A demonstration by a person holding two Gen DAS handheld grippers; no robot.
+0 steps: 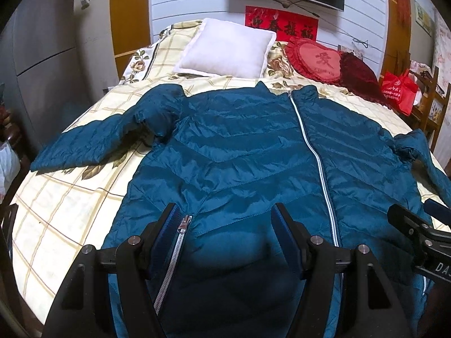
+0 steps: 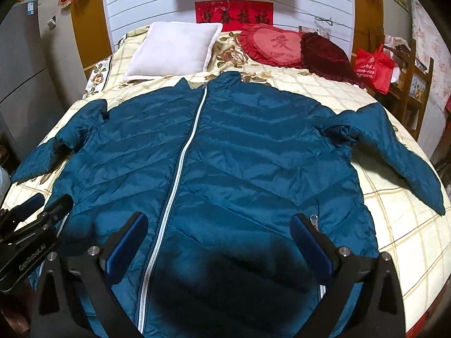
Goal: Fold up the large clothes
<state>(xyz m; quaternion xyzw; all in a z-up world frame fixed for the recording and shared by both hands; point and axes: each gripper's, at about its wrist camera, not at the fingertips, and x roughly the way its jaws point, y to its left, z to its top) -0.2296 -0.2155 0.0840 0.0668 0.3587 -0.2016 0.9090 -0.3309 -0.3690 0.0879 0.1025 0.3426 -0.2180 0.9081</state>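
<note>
A teal quilted puffer jacket (image 1: 248, 140) lies front up and zipped on the bed, collar toward the pillows, both sleeves spread out. It also fills the right wrist view (image 2: 239, 146). My left gripper (image 1: 225, 225) is open and empty above the jacket's lower left part, by a pocket zipper (image 1: 180, 231). My right gripper (image 2: 220, 233) is open and empty above the lower right part, just right of the white centre zipper (image 2: 180, 163). Each gripper shows at the edge of the other's view: the right one (image 1: 422, 233) and the left one (image 2: 36, 219).
The bed (image 1: 64, 197) has a cream plaid floral cover. A white pillow (image 1: 228, 48), a red heart cushion (image 1: 313, 59) and a dark red cushion (image 1: 360, 76) lie at its head. A red bag (image 1: 400, 87) sits on a wooden chair at right. A cabinet stands at left.
</note>
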